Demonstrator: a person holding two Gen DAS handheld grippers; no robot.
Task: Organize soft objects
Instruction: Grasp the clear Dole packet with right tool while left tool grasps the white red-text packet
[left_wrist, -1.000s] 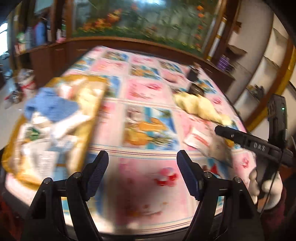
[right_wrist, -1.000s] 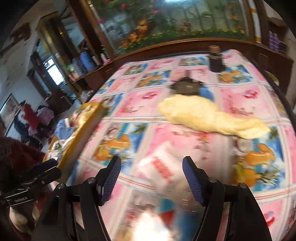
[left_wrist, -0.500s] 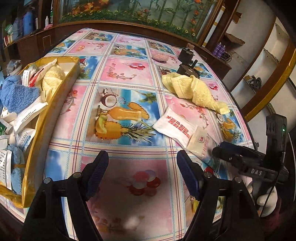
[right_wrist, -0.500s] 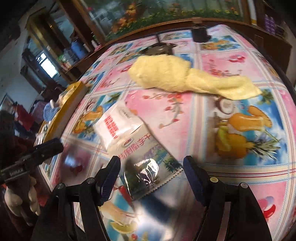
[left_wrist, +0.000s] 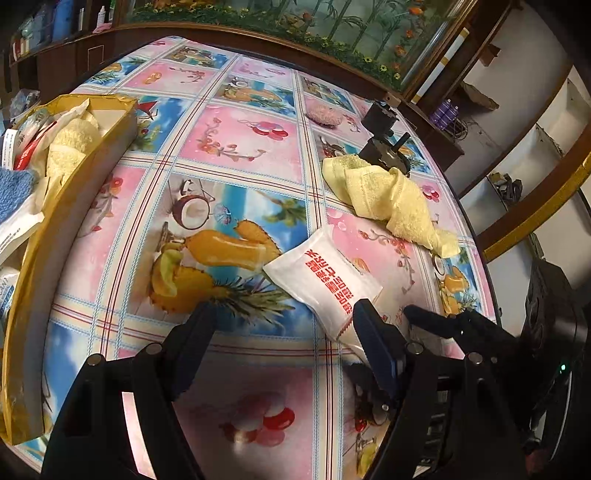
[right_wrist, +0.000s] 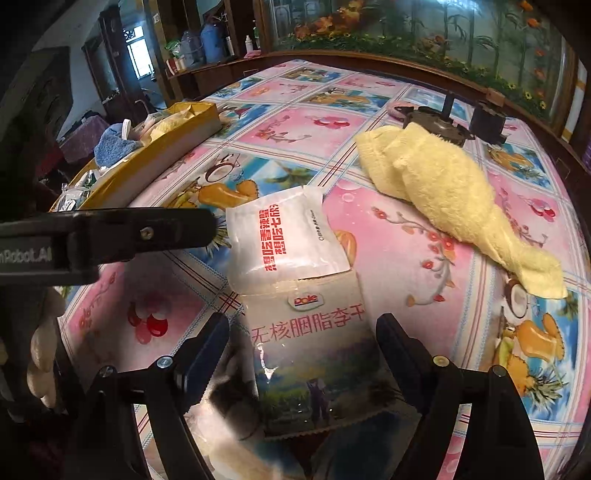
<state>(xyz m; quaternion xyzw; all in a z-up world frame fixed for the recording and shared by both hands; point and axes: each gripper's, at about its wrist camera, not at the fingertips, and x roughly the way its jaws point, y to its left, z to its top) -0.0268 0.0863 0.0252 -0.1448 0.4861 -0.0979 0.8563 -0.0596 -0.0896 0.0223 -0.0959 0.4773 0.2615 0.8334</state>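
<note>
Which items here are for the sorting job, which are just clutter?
Job: yellow towel, white packet, Dole pouch, gold box, right gripper.
Clutter: black mount, pink puff, bottles.

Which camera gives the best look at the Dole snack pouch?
The right wrist view: the Dole pouch lies flat between the open right tool's fingers, label readable, under the white packet. The left wrist view hides almost all of it behind its own finger.

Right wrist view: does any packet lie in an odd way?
Yes. The white packet lies askew, with one edge resting on the Dole pouch. The pouch sits between the open right tool.
</note>
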